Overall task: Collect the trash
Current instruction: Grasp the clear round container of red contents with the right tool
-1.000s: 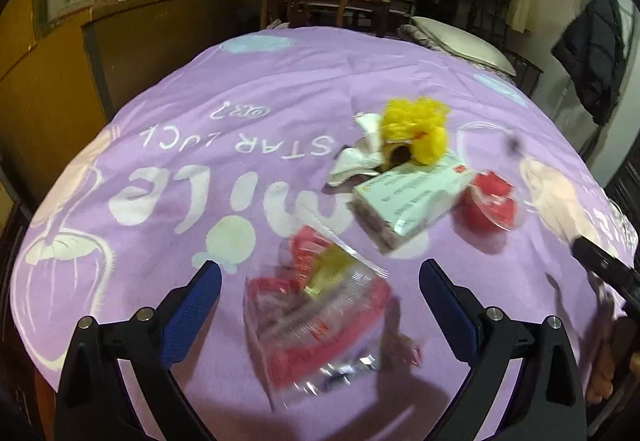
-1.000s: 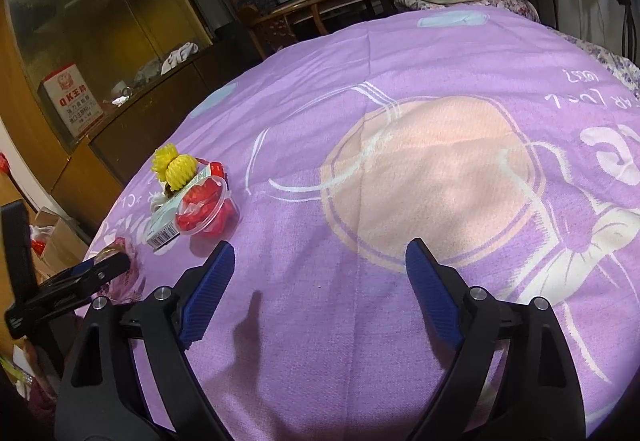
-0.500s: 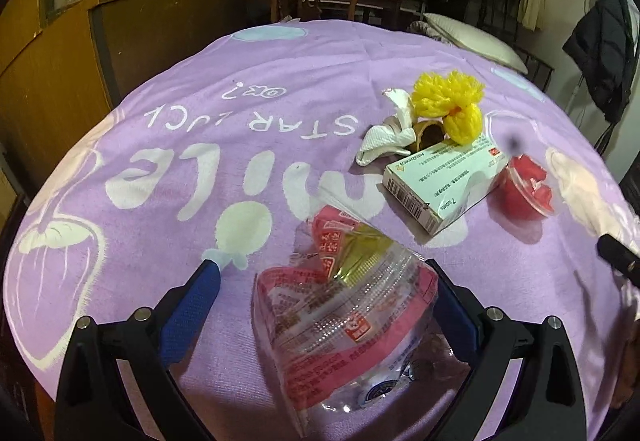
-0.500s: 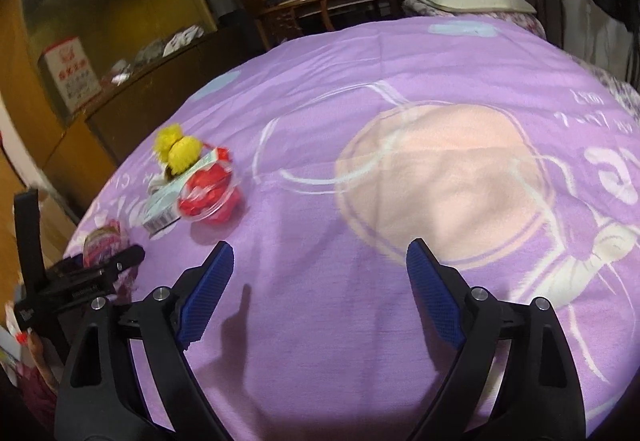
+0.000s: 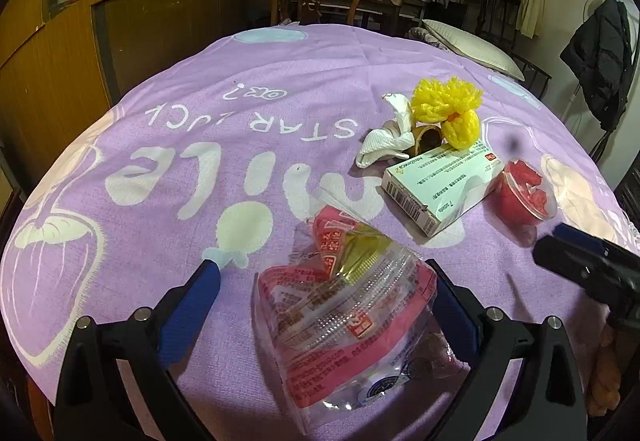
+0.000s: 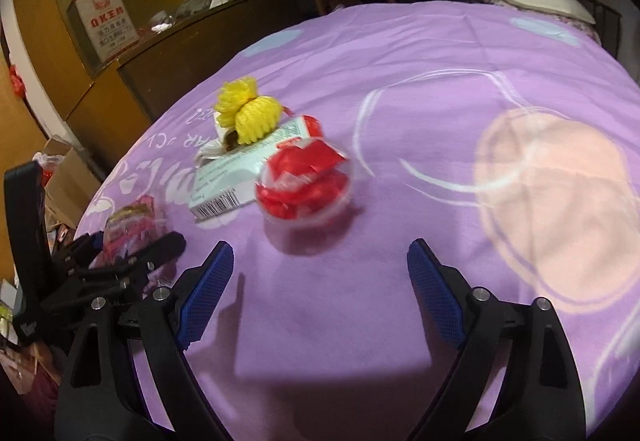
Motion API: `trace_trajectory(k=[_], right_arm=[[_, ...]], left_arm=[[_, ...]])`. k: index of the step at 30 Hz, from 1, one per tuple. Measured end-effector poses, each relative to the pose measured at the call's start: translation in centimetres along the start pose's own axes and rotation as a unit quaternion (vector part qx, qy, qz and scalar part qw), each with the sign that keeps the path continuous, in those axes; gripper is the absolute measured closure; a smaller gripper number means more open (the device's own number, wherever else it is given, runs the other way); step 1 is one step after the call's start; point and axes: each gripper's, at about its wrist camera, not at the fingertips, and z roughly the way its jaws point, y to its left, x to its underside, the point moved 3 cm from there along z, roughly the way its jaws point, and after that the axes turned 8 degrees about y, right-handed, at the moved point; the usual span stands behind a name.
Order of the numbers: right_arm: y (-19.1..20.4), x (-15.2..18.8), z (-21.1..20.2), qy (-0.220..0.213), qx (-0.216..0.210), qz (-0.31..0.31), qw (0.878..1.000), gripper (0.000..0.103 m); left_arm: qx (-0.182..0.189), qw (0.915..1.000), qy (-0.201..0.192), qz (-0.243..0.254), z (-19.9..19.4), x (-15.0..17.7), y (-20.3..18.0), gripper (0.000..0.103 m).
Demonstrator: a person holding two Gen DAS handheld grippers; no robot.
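Your left gripper (image 5: 320, 301) has its jaws wide around the crinkled snack wrapper (image 5: 344, 317), not pinching yet. Right of the wrapper: medicine box (image 5: 440, 185), then the red jelly cup (image 6: 306, 183). Your right gripper (image 6: 320, 301), jaws wide and empty, lines up on that cup. All of it sits on a purple printed bedsheet (image 6: 440, 81), with wooden cabinets (image 5: 60, 73) behind.

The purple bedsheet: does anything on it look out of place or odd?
Yes. Litter lies on the purple bedsheet: a crumpled snack bag, a white medicine box, a clear cup of red wrappers, yellow foam netting and a crumpled tissue. Nothing looks spilled.
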Motion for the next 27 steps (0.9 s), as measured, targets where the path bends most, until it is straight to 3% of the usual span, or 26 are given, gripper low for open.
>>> trace_trajectory(k=[7, 8, 9, 10, 14, 19, 23, 27], right_arm=[[0.6, -2.1, 1.7, 0.008, 0.019, -0.012, 1.0, 0.016], [0.5, -2.1, 1.5, 0.002, 0.015, -0.01, 1.0, 0.02], [0.2, -2.0, 1.2, -0.006, 0.01, -0.007, 1.0, 0.029], [-0.2, -2.0, 0.8, -0.013, 0.006, -0.004, 1.0, 0.048], [-2.3, -0.9, -1.8, -0.061, 0.045, 0.023, 0.997, 0.048], [-4.5, -0.1, -1.7, -0.037, 0.019, 0.062, 0.997, 0.046], [-4.2, -0.1, -1.4, -0.03, 0.031, 0.052, 0.998, 0.045], [-4.5, -0.2, -1.1, -0.029, 0.016, 0.063, 0.997, 0.045]], left_arm=[[0.005, 1.0, -0.002, -0.002, -0.1, 0.0, 0.1, 0.006], [0.005, 1.0, -0.002, -0.002, -0.1, 0.0, 0.1, 0.006], [0.005, 1.0, -0.002, -0.002, -0.1, 0.0, 0.1, 0.006], [0.005, 1.0, -0.002, -0.002, -0.1, 0.0, 0.1, 0.006], [0.007, 1.0, -0.003, -0.001, -0.2, 0.1, 0.2, 0.006], [0.011, 0.9999, -0.004, -0.003, -0.3, 0.1, 0.3, 0.006], [-0.002, 1.0, -0.002, 0.007, -0.6, 0.4, 0.1, 0.006], [-0.007, 0.9999, -0.002, 0.014, -0.9, 0.6, -0.1, 0.006]])
